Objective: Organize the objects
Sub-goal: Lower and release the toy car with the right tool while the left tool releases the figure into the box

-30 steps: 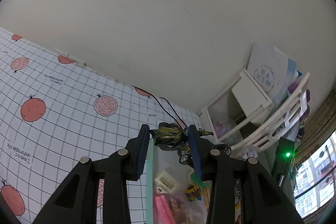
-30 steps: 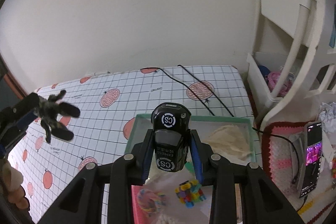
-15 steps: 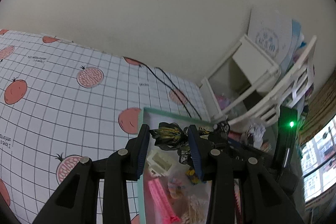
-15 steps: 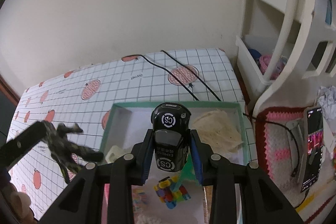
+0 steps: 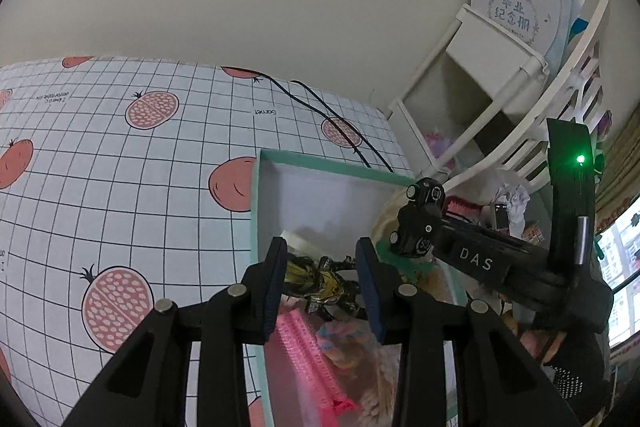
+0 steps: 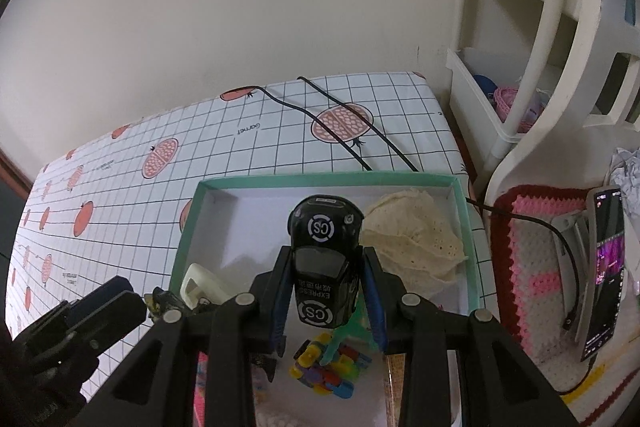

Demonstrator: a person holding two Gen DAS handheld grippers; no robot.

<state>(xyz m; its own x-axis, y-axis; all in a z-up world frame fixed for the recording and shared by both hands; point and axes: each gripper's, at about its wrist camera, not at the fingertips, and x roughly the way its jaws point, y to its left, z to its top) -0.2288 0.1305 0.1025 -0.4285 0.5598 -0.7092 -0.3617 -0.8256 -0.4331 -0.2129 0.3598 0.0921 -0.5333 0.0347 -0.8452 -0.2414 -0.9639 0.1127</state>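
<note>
Right wrist view showed the gridded table [image 6: 120,187] filling the left and centre of the frame, with the green-rimmed box [image 6: 328,181] low in the middle. Inside the box lay a cream cloth [image 6: 416,239] at its right, a white clip [image 6: 198,283] at its left and coloured blocks [image 6: 324,367] near the bottom edge. The right gripper [image 6: 326,275] was clamped on a black car [image 6: 322,259], nose pointing up the frame, directly over the box's bare floor, so I judged a straight drop would land it. In the left wrist view the left gripper [image 5: 322,283] pinched a dark figure [image 5: 320,281], lying crosswise between the pads, just above a pink comb [image 5: 308,355] at the box's left side [image 5: 256,219].
</note>
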